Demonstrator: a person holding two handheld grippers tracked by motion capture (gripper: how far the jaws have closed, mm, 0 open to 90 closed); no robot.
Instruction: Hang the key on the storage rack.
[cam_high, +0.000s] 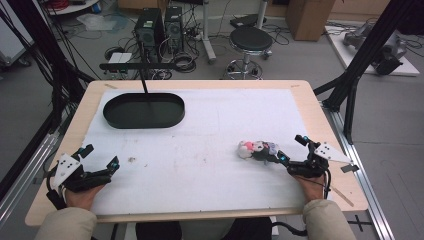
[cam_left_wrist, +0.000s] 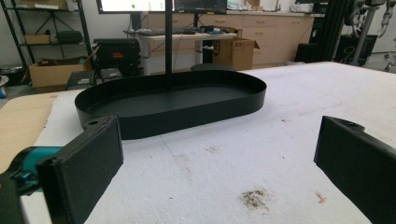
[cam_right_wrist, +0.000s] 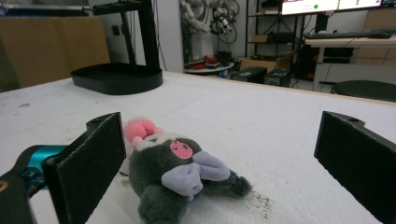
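A small plush toy (cam_high: 256, 149) lies on its side on the white mat (cam_high: 210, 130) that covers the wooden surface (cam_high: 310, 100), toward the right and near the front edge. It is dark grey with a pink tuft at its head, a pink round patch and a pale lilac bow (the right gripper view shows these best (cam_right_wrist: 180, 175)).

The right gripper (cam_high: 295, 150) rests low on the mat just right of the toy, pointing at it. Its jaws are spread wide; the toy lies between them, close against one jaw and well apart from the other, with neither pad pressing on it.

The left gripper (cam_high: 99, 160) sits near the front left corner of the mat, jaws likewise spread wide with nothing between them. It faces a black oval tray (cam_left_wrist: 173, 102) at the far left of the mat, with a thin black post rising from it. A dark smudge (cam_left_wrist: 254, 198) marks the mat just ahead of the left jaws.
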